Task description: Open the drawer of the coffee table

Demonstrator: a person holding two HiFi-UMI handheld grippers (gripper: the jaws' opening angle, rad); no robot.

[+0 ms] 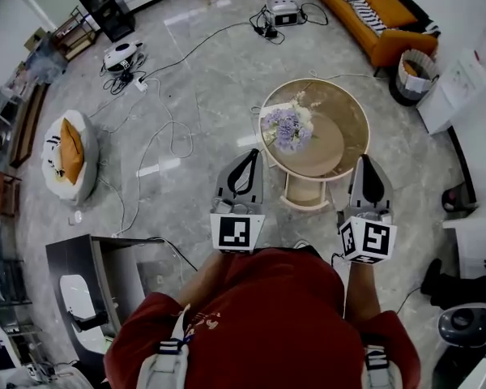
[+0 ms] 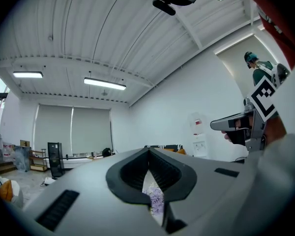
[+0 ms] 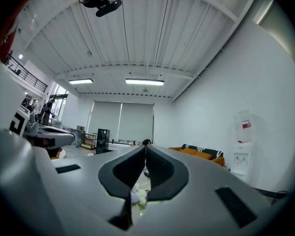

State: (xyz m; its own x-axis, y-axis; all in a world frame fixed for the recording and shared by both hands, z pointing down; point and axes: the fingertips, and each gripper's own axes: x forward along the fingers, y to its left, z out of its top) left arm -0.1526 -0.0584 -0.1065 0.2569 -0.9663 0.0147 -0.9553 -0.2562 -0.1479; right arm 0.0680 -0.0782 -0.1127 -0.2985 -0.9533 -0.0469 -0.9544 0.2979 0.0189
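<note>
Near one coffee table [image 1: 350, 110], two grippers [image 1: 254, 152] [image 1: 366, 160]

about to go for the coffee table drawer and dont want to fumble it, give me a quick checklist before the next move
1. Left gripper empty: ok, jaws together with nothing between them.
2. Right gripper empty: ok, jaws together on nothing.
3. Jaws ready to take a handle: not ok, both are shut.
4. Coffee table within approach: ok, it stands just beyond both grippers, which are held level and apart from it.
5. Drawer closed: cannot tell; a box juts from the table's near edge and may be the drawer, already out.
</note>
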